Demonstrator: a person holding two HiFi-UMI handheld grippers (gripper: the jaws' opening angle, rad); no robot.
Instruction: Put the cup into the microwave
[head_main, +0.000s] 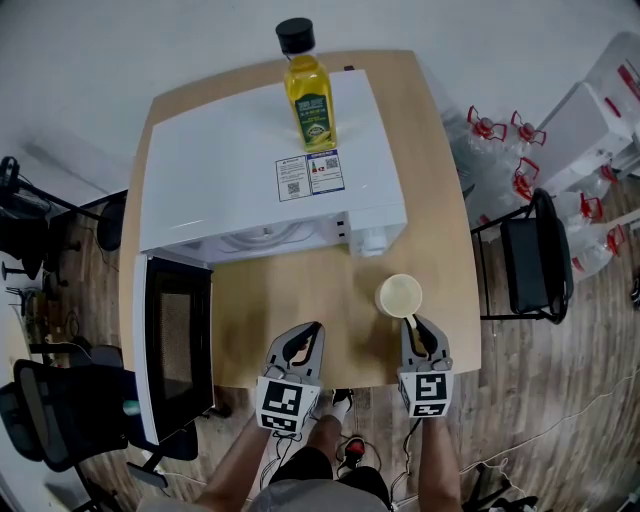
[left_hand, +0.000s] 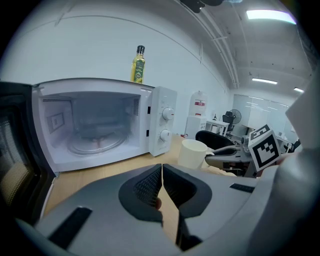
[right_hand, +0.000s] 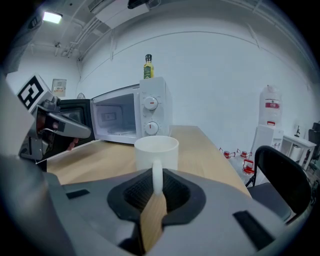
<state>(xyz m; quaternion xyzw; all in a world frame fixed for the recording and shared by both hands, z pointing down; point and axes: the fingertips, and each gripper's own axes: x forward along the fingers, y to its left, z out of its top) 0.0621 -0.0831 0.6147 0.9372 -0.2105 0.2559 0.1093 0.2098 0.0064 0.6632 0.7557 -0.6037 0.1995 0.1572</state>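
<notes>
On table (head_main: 300, 330) | cup (head_main: 399, 296), handle (right_hand: 157, 176) in right gripper (head_main: 417, 323) | microwave (head_main: 250, 160) open, turntable (left_hand: 95, 145) inside

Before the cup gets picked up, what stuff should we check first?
1. Grip: right gripper shut on the cup handle: ok.
2. Way in: microwave door open: ok.
3. Room inside: glass plate bare: ok.
4. Other hand: left gripper shut, empty, apart from the cup: ok.
5. Spills: cup empty or not: cannot tell.
6. Bottle on top of the microwave upright: ok.
</notes>
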